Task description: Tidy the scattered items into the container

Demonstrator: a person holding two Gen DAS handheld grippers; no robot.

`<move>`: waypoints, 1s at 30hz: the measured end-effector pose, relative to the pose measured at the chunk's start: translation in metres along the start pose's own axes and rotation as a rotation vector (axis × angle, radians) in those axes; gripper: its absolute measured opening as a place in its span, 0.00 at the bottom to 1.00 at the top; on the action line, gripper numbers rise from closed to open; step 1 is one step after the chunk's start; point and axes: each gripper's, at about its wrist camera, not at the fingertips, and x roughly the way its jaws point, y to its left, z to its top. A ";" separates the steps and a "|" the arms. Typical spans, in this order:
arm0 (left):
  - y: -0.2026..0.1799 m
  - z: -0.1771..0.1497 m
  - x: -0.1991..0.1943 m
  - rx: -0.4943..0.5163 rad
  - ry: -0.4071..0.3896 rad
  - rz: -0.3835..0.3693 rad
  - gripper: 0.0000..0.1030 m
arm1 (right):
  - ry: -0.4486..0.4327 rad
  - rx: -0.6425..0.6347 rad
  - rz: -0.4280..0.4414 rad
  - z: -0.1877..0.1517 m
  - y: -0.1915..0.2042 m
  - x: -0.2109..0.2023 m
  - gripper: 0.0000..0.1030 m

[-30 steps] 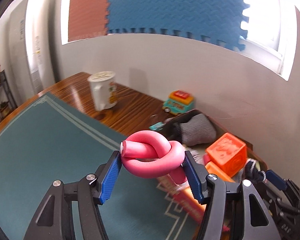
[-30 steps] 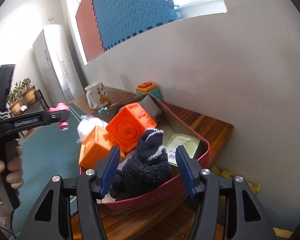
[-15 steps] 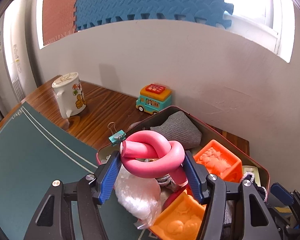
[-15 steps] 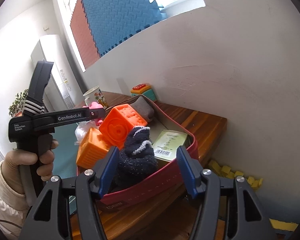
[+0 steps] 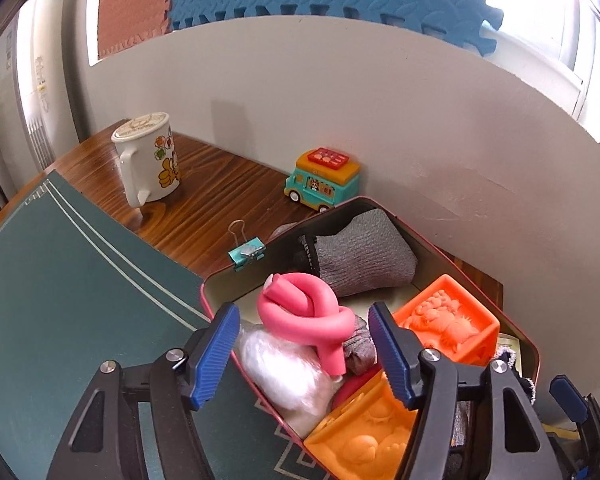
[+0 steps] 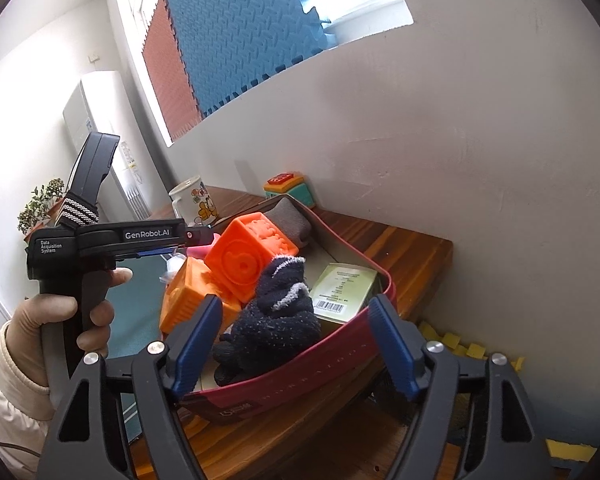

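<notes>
The red container (image 5: 416, 229) sits at the table's corner by the wall. It holds two orange blocks (image 5: 448, 326), a grey cloth (image 5: 360, 258), a clear plastic bag (image 5: 284, 376), a dark sock (image 6: 276, 320) and a green packet (image 6: 342, 294). The knotted pink foam tube (image 5: 308, 314) lies in the container, free of the pads. My left gripper (image 5: 304, 354) is open just above it. My right gripper (image 6: 296, 346) is open and empty at the container's near end (image 6: 300, 380). A teal binder clip (image 5: 246, 254) lies on the wood beside the container.
A white cartoon mug (image 5: 150, 160) and a teal toy truck (image 5: 324, 180) stand on the wooden table (image 5: 204, 208) near the wall. A dark green mat (image 5: 60, 280) covers the table's left part. Yellow foam pieces (image 6: 464, 346) lie on the floor beyond the table edge.
My left gripper opened and let go of the pink foam tube, which now rests in the container. My right gripper stayed open and drew back slightly.
</notes>
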 end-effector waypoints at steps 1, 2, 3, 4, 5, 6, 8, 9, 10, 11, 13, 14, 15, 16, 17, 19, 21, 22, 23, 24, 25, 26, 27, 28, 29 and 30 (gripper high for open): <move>0.001 0.000 -0.002 -0.002 -0.003 0.002 0.69 | -0.001 0.000 0.000 0.000 0.001 -0.001 0.77; 0.002 -0.001 -0.005 -0.004 -0.006 0.007 0.69 | 0.003 -0.001 0.002 0.000 0.001 -0.001 0.78; 0.003 -0.002 -0.009 -0.007 -0.010 0.014 0.69 | 0.009 -0.002 0.004 0.000 0.002 -0.001 0.78; 0.004 -0.003 -0.012 -0.008 -0.016 0.020 0.69 | 0.017 -0.004 0.009 0.000 0.002 -0.001 0.79; 0.004 -0.004 -0.016 -0.005 -0.026 0.030 0.69 | 0.025 -0.007 0.013 0.000 0.003 -0.001 0.81; 0.003 -0.006 -0.021 0.000 -0.036 0.043 0.69 | 0.036 -0.010 0.019 0.000 0.004 0.000 0.82; 0.002 -0.010 -0.030 0.008 -0.049 0.053 0.69 | 0.060 -0.016 0.032 -0.001 0.007 0.001 0.86; 0.002 -0.012 -0.035 0.011 -0.055 0.056 0.70 | 0.072 -0.017 0.036 -0.002 0.008 0.001 0.88; 0.001 -0.014 -0.039 0.015 -0.060 0.059 0.72 | 0.084 -0.017 0.039 -0.003 0.009 0.001 0.95; 0.001 -0.017 -0.044 0.018 -0.065 0.058 0.72 | 0.085 -0.018 0.042 -0.003 0.010 0.000 1.00; -0.001 -0.023 -0.051 0.022 -0.069 0.062 0.72 | 0.086 -0.024 0.042 -0.004 0.013 -0.002 1.00; -0.002 -0.026 -0.055 0.025 -0.069 0.066 0.73 | 0.087 -0.029 0.040 -0.004 0.014 -0.004 1.00; -0.003 -0.029 -0.058 0.025 -0.068 0.070 0.73 | 0.088 -0.034 0.037 -0.005 0.016 -0.005 1.00; -0.003 -0.032 -0.061 0.025 -0.066 0.073 0.73 | 0.088 -0.038 0.036 -0.005 0.017 -0.007 1.00; -0.003 -0.036 -0.063 0.022 -0.062 0.076 0.73 | 0.088 -0.042 0.036 -0.006 0.019 -0.009 1.00; -0.003 -0.042 -0.068 0.016 -0.054 0.080 0.78 | 0.088 -0.051 0.033 -0.006 0.022 -0.013 1.00; -0.003 -0.049 -0.071 0.015 -0.053 0.087 0.90 | 0.088 -0.063 0.029 -0.007 0.025 -0.017 1.00; -0.004 -0.052 -0.073 0.017 -0.055 0.091 0.94 | 0.090 -0.069 0.026 -0.008 0.028 -0.018 1.00; -0.005 -0.055 -0.074 0.022 -0.054 0.093 0.95 | 0.093 -0.075 0.023 -0.008 0.030 -0.019 1.00; -0.006 -0.058 -0.076 0.027 -0.052 0.095 0.96 | 0.097 -0.082 0.018 -0.009 0.032 -0.020 1.00; -0.007 -0.061 -0.077 0.033 -0.049 0.099 0.96 | 0.099 -0.088 0.015 -0.009 0.034 -0.021 1.00; -0.008 -0.063 -0.078 0.039 -0.048 0.104 0.96 | 0.101 -0.095 0.012 -0.010 0.036 -0.022 1.00; -0.010 -0.066 -0.079 0.046 -0.047 0.108 0.96 | 0.103 -0.101 0.009 -0.010 0.038 -0.024 1.00; -0.011 -0.068 -0.080 0.051 -0.047 0.109 0.96 | 0.101 -0.105 0.005 -0.010 0.040 -0.026 1.00; -0.012 -0.070 -0.082 0.055 -0.048 0.108 0.96 | 0.098 -0.110 0.000 -0.010 0.042 -0.028 1.00; -0.013 -0.072 -0.084 0.060 -0.050 0.106 0.96 | 0.096 -0.115 -0.004 -0.010 0.044 -0.030 1.00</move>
